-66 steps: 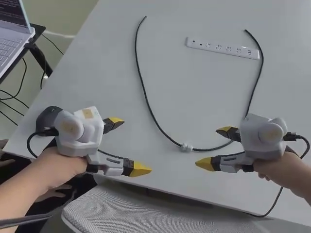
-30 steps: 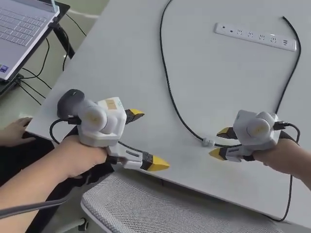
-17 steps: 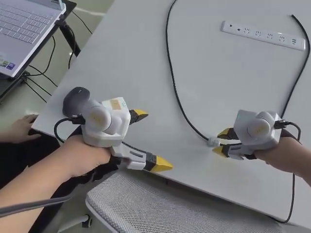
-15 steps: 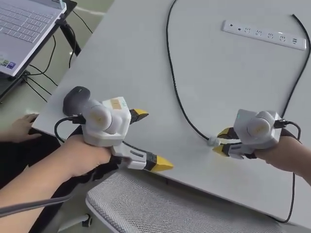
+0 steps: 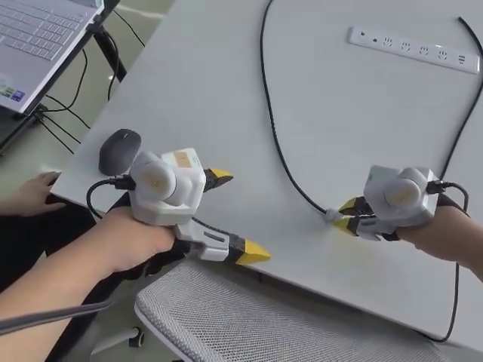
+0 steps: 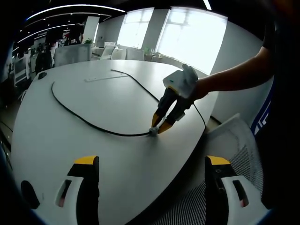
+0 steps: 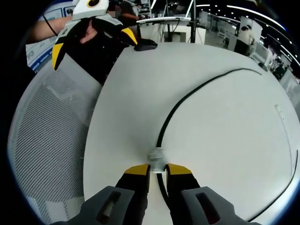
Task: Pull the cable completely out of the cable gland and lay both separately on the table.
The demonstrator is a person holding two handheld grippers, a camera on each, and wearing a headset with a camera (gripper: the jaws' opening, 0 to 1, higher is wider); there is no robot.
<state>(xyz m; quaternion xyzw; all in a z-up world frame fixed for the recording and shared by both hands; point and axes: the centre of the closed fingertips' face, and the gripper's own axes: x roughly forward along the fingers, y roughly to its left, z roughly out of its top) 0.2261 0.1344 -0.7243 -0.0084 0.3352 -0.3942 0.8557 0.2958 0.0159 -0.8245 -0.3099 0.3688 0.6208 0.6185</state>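
Pale grey table (image 5: 189,90) carries everything. The black cable (image 5: 275,136) sprawls over it in a wide, slack loop, so I'd judge little resists a pull along its length.

Off the table's near edge the left claw (image 5: 238,215) hangs with its jaws spread wide and nothing between them. It looks kept ready to take the other half of the pull.

Low on the table, the right claw (image 5: 346,214) has its jaws drawn almost together astride the cable. Whether they actually bite it I cannot tell.

Just beyond that claw's tips the small white cable gland (image 5: 330,216) lies flat, threaded on the cable. Its long axis runs in line with the jaws and points straight away from them. From it the cable curves off ahead of the right claw, and the rest passes back between the jaws.
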